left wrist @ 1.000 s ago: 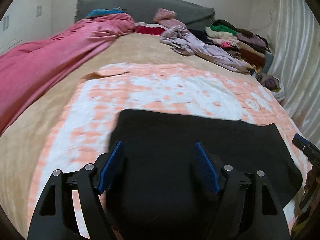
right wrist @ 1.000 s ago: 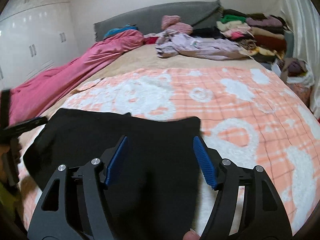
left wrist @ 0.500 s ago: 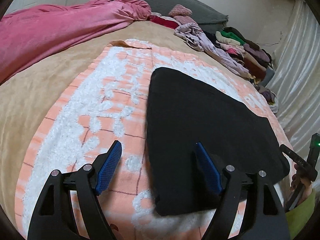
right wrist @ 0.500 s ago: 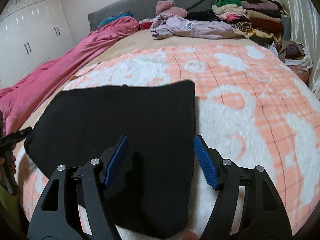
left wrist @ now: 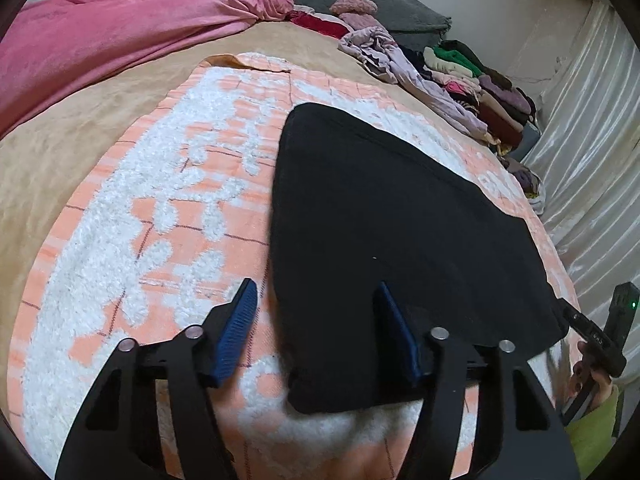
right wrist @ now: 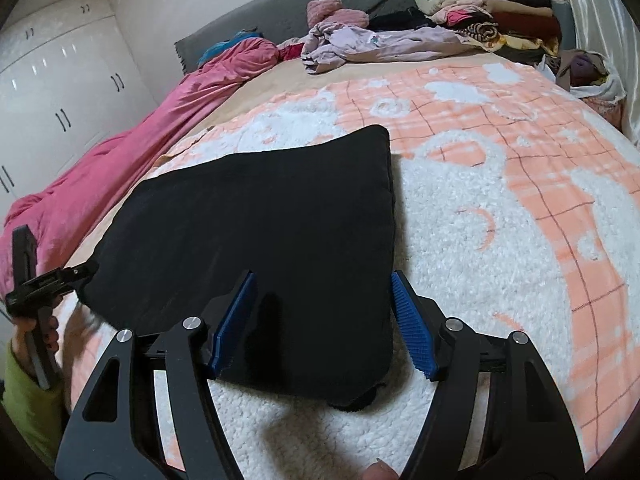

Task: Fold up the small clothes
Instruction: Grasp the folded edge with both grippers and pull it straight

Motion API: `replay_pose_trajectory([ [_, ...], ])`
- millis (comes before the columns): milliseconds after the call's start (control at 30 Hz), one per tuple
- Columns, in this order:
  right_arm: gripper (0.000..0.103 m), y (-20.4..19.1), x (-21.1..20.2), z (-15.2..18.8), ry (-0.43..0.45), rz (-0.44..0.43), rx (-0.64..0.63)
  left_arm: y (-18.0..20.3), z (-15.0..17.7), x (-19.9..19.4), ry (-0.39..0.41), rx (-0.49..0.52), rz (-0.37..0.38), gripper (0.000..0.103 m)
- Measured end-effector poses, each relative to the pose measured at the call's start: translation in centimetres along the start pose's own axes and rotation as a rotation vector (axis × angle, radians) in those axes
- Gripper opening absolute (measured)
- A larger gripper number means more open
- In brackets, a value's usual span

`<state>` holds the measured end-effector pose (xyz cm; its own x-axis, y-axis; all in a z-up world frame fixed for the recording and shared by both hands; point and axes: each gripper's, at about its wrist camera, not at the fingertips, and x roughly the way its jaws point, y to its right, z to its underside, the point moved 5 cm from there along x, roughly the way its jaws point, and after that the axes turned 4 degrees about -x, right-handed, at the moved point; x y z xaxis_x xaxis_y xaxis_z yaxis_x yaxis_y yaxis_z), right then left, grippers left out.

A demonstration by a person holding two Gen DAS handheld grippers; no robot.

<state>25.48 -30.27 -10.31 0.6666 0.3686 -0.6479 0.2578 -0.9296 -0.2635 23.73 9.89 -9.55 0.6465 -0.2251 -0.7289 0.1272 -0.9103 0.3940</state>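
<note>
A bedroom with white wardrobes [right wrist: 48,92] and a bed [left wrist: 80,152] spread with a peach-and-white blanket [right wrist: 500,208] — on it a black garment [left wrist: 380,220] lies flat near the blanket's near edge. The left gripper [left wrist: 316,328] hovers at the garment's near left corner, its jaws closing, the cloth's edge between them but not yet pinched. The right gripper [right wrist: 324,320] stands partly open over the near right corner, its blue pads [right wrist: 412,328] straddling the cloth's side edge — nothing gripped. At the head of the bed lie a pink duvet [left wrist: 120,28], a lilac garment [right wrist: 372,44] and folded clothes [right wrist: 500,12].
</note>
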Motion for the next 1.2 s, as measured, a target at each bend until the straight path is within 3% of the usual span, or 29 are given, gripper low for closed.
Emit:
replay_pose_trajectory([
  [133, 0.061, 0.8, 0.4, 0.3, -0.017, 0.019, 0.010, -0.1, 0.2, 0.4, -0.007, -0.003, -0.020, 0.061],
  [267, 0.050, 1.1, 0.7, 0.3, -0.023, -0.023, 0.039, -0.5, 0.3, 0.3, -0.007, -0.031, -0.017, 0.060],
  [300, 0.041, 1.0, 0.9, 0.3, -0.030, -0.047, 0.046, -0.4, 0.4, 0.3, -0.008, -0.028, -0.016, 0.055],
  [333, 0.035, 1.0, 1.0, 0.4, -0.034, -0.063, 0.051, -0.1, 0.5, 0.2, -0.010, -0.023, -0.009, 0.043],
  [400, 0.029, 0.9, 1.1, 0.4, -0.039, -0.077, 0.053, 0.4, 0.7, -0.1, -0.016, -0.021, 0.006, 0.033],
  [500, 0.016, 1.1, 1.0, 0.3, -0.038, -0.079, 0.063, 1.0, 0.8, -0.4, 0.000, 0.011, -0.020, 0.025],
  [600, 0.009, 1.6, 0.8, 0.2, -0.037, -0.108, 0.093, 1.2, 1.2, -0.9, 0.003, 0.011, -0.015, 0.018],
  [833, 0.006, 1.2, -0.1, -0.1, -0.040, -0.127, 0.060, 1.2, 1.8, -3.1, 0.020, -0.004, 0.016, 0.016],
  [1000, 0.006, 1.3, -0.7, 0.0, -0.055, -0.121, 0.038, 0.6, 2.8, -3.3, -0.002, 0.000, 0.000, 0.017],
  [1200, 0.011, 1.6, 0.7, 0.7, -0.094, -0.049, 0.010, -0.5, 3.0, -1.9, -0.037, 0.005, -0.019, 0.023],
])
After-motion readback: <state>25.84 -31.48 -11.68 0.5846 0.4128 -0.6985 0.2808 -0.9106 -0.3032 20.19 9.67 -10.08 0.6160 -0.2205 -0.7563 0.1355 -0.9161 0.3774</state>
